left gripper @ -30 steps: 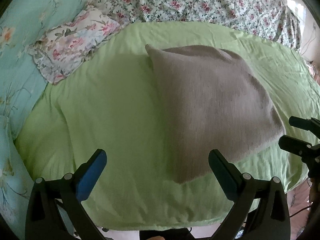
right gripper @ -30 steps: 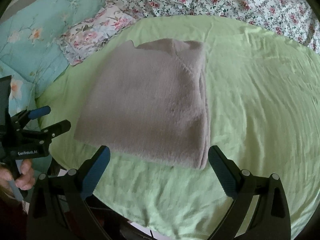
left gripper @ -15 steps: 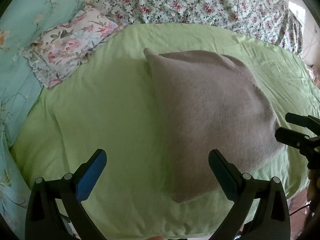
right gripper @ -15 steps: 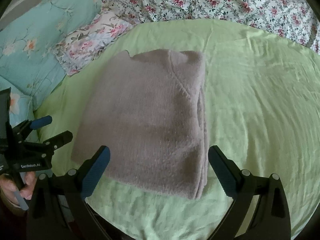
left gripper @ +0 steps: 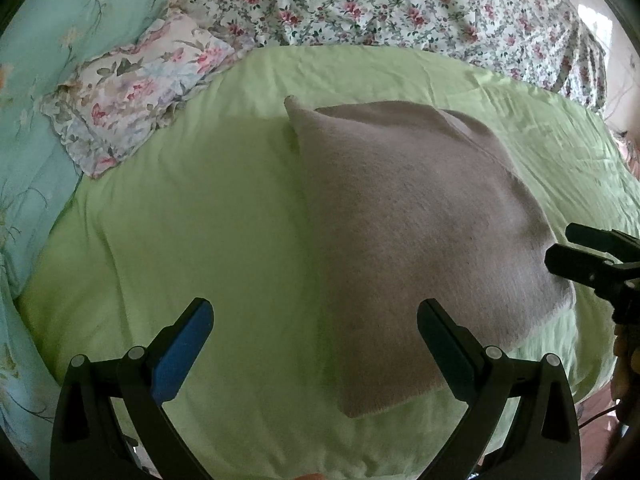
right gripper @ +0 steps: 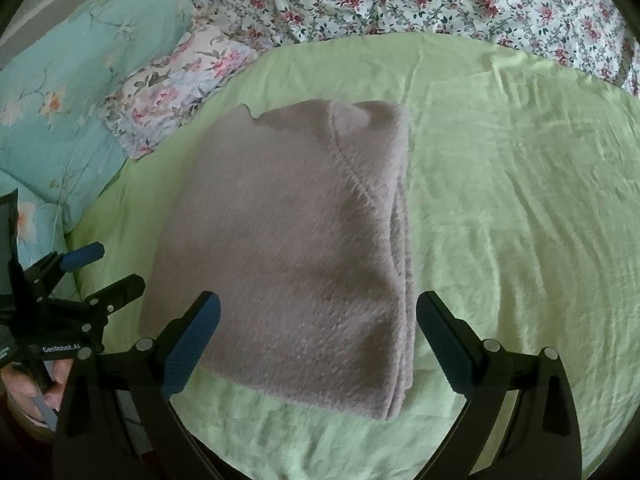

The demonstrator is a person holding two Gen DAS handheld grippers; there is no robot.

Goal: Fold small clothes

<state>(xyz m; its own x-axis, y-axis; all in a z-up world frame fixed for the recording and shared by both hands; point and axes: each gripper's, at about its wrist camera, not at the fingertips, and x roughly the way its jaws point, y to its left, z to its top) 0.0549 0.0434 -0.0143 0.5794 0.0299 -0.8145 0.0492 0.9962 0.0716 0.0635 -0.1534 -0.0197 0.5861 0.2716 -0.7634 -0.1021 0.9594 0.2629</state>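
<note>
A folded grey knit garment lies flat on the light green sheet. In the right wrist view the same garment shows stacked layers along its right edge. My left gripper is open over the sheet at the garment's near left corner, with nothing between its fingers. My right gripper is open just above the garment's near edge, holding nothing. Each gripper also shows in the other's view: the right gripper at the garment's right side, the left gripper at its left.
A floral pillow and a turquoise quilt lie at the left. A flowered bedspread runs along the back. A hand holds the left gripper's handle. The green sheet stretches wide to the right of the garment.
Both grippers have moved forward and lower toward the garment, which now looks larger and nearer. Both stay open. The garment has not moved.
</note>
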